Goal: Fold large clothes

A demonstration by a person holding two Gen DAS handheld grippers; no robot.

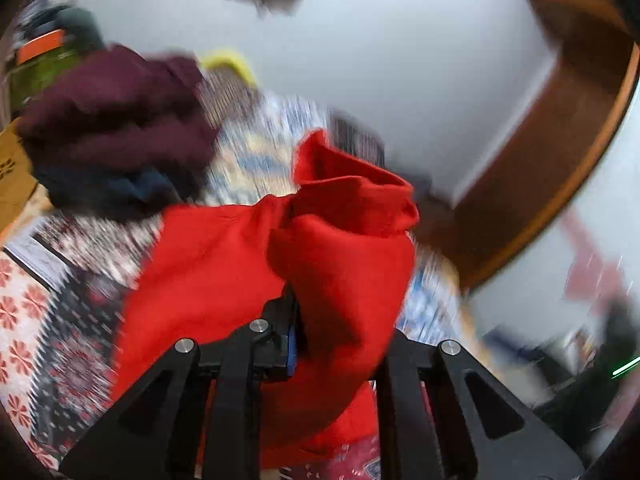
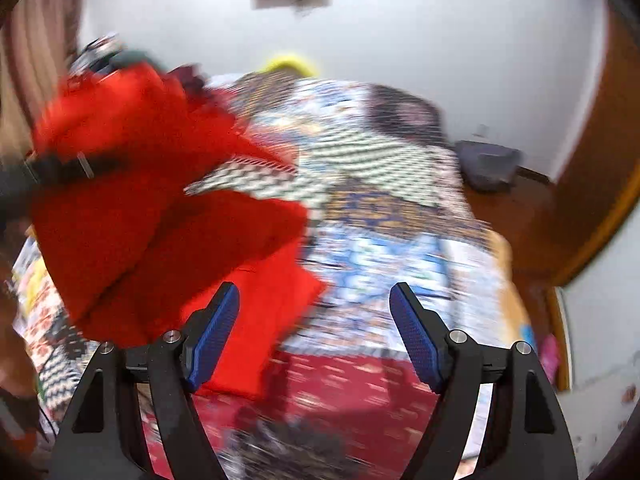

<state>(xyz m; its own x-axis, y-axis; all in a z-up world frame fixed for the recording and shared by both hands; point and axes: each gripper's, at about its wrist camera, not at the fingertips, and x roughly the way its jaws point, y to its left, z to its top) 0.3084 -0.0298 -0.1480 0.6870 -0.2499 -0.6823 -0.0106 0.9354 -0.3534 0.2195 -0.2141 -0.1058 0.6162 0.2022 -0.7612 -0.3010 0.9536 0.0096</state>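
A red garment [image 1: 224,264] hangs bunched from my left gripper [image 1: 298,312], whose jaws are shut on a fold of it; the cloth covers the fingertips. In the right wrist view the same red garment [image 2: 160,216] is lifted at the left above the patterned bedspread [image 2: 384,216], with a black gripper part pressed across it at the far left. My right gripper [image 2: 314,320] is open over the bed, its blue pads [image 2: 216,332] wide apart with nothing between them. Both views are blurred by motion.
A heap of maroon and dark blue clothes [image 1: 116,120] lies on the bed beyond the red garment. A yellow item [image 2: 290,63] sits at the bed's far end. A wooden frame [image 1: 560,152] curves along the right, and a grey cushion [image 2: 488,164] lies near the wall.
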